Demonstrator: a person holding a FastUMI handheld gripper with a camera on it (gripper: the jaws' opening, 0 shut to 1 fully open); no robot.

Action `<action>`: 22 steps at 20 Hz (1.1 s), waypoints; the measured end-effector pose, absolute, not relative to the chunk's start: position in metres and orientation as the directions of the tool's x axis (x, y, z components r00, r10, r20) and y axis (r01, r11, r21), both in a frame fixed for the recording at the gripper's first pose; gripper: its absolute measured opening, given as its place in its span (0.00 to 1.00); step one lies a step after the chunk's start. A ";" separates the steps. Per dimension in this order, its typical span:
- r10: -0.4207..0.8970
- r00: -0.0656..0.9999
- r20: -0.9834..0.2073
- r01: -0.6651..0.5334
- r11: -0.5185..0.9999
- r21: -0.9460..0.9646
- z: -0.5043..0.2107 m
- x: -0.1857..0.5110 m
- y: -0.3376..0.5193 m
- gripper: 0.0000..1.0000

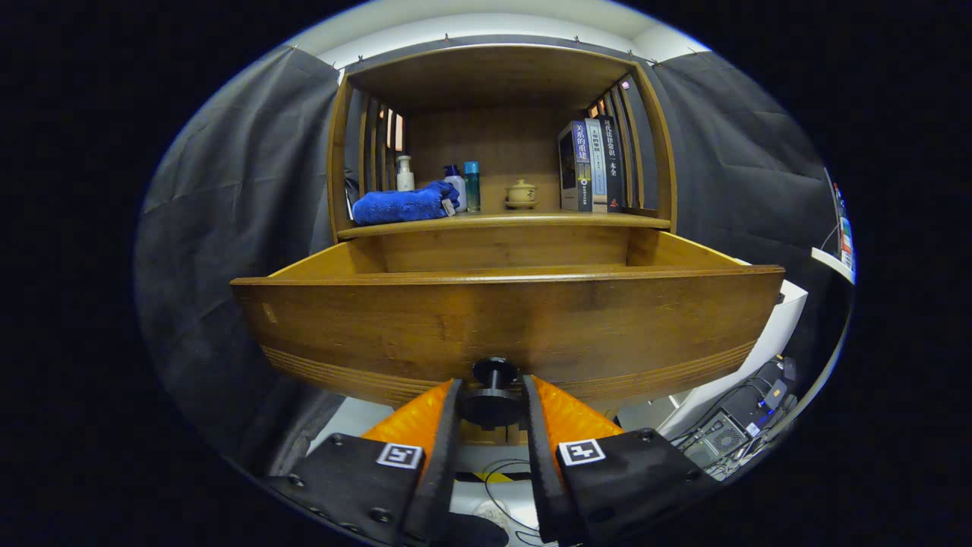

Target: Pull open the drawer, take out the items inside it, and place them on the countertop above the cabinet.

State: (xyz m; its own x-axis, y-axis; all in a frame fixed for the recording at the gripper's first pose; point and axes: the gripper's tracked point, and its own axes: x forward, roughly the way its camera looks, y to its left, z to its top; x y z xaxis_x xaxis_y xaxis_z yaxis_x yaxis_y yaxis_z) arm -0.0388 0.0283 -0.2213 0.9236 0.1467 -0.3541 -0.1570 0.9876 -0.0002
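Tool at the drawer knob, fingers closed in on the knob's disc from both sides, one finger against each side of it. Narrow gap, taken up by the knob.

Drawer stands pulled out from the cabinet, front panel facing the camera, knob low on the middle of the panel. Side walls run back to the cabinet body. Inside of the drawer hidden behind the front panel; contents cannot be told.

Tabletop above the drawer, under a wooden hutch with slatted sides. On it, from the left end: folded blue towel near the front edge; white pump bottle behind it toward the back left corner; white bottle with dark cap and teal bottle just beside each other, behind the towel's right end. Small lidded cup near the middle. Row of upright books at the right end, against the slats.

Below right of the drawer: tangle of cables on the floor.
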 end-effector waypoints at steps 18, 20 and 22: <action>0.126 0.921 -0.368 -0.141 0.990 -0.013 -0.068 0.079 0.037 0.99; 0.134 0.889 -0.438 -0.159 0.987 -0.021 -0.079 0.100 0.045 0.99; 0.149 0.843 -0.517 -0.172 0.985 0.004 -0.093 0.118 0.055 0.99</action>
State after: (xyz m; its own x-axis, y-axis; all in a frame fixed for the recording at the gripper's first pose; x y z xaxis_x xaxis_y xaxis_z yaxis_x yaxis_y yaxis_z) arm 0.1178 0.0551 -0.0930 0.8427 0.1495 -0.5172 -0.1722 0.9850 0.0040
